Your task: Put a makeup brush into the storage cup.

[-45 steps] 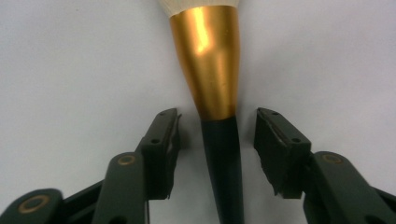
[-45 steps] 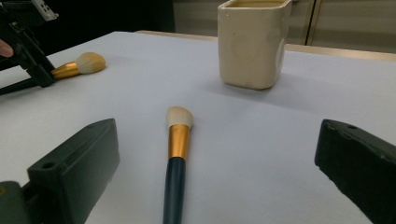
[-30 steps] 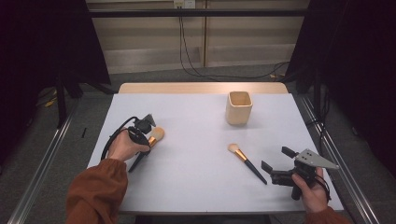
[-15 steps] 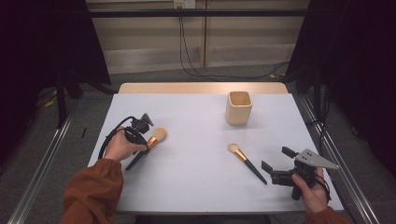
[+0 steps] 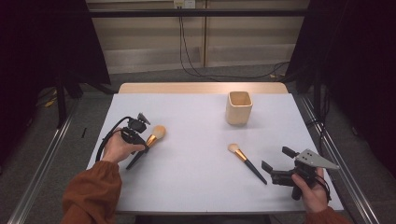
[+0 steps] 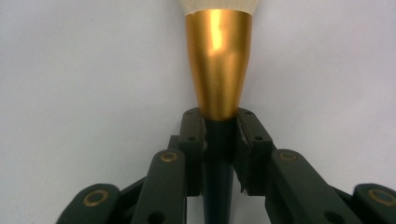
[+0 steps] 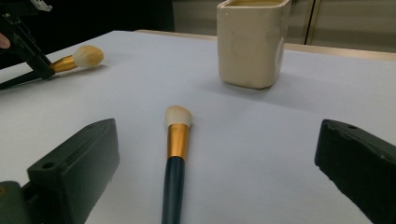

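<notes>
Two hand-held grippers and a person's sleeved forearms come in from the near edge of the white table point(image 5: 196, 177). The left gripper point(image 5: 140, 140) is black and compact, with a black cable looping from its body. Seen from its own camera, its jaws are matte black linkage bars joined by brass-coloured rivets, the flat pads fixed with small dark screws. The right gripper point(image 5: 275, 163) is black too, with blocky squared jaw tips (one has a small round hole) and a grey three-cornered plate on top. Both sleeves are rust-orange knit fabric.
</notes>
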A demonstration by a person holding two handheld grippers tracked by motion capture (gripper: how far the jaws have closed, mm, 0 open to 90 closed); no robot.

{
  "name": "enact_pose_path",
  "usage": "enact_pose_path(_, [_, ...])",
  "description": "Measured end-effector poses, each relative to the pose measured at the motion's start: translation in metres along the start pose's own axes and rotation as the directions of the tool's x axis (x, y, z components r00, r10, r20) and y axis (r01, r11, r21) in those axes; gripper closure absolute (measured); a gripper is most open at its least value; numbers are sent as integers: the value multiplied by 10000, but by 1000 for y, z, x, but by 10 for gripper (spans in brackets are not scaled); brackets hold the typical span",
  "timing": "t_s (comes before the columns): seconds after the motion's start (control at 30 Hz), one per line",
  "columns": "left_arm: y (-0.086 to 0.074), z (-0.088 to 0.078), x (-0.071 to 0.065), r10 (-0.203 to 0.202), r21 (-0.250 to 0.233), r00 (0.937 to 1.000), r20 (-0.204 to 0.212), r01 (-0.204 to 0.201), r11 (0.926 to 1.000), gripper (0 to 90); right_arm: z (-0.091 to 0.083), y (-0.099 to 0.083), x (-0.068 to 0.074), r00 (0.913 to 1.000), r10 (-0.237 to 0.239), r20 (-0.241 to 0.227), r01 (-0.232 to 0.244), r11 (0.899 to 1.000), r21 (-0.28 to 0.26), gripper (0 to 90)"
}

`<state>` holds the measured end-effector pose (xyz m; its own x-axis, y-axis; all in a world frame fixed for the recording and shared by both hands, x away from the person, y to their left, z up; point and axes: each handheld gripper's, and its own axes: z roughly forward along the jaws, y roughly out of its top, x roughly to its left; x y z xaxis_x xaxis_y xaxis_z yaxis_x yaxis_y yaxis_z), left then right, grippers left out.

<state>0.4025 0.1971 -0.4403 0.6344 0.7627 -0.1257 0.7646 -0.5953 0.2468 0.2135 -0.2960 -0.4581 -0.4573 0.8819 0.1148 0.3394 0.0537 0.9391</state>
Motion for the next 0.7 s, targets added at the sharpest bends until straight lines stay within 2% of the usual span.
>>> enact_pose_path(0.13, [-1, -4, 0, -16, -245, 10000, -2, 16, 9997, 748, 0, 0, 0, 10000, 22, 13, -22, 10000, 11, 0])
enact_pose_path(0.27, [-2, -9, -1, -122, -694, 9999, 6, 122, 9975, 748, 0, 0, 0, 10000, 12, 5, -12, 10000, -1, 0])
enact_pose_path(0.33, [-3, -12, -1, -165, -760, 9994, 315, 188, 9969, 747, 0, 0, 0, 10000, 23, 17, -23, 10000, 0, 0])
enact_pose_path(0.4, [-3, -14, 0, -137, -820, 9996, 265, 159, 9965, 747, 0, 0, 0, 10000, 22, 15, -22, 10000, 2, 0])
enact_pose_path(0.53, [-4, -17, -1, -200, -1203, 9995, 243, 228, 9925, 747, 0, 0, 0, 10000, 15, 7, -15, 10000, 14, 0])
enact_pose_path(0.63, [-5, -19, -3, -180, -1394, 9987, 486, 246, 9899, 747, 0, 0, 0, 10000, 36, 29, -36, 10000, 8, 0])
enact_pose_path(0.67, [-5, -20, -3, -116, -1526, 9994, 331, 165, 9882, 747, 0, 0, 0, 10000, 35, 29, -35, 10000, 7, 0])
enact_pose_path(0.7, [-5, -21, -3, -151, -1632, 9990, 414, 217, 9863, 747, 0, 0, 0, 10000, 14, 21, -14, 10000, 4, 0])
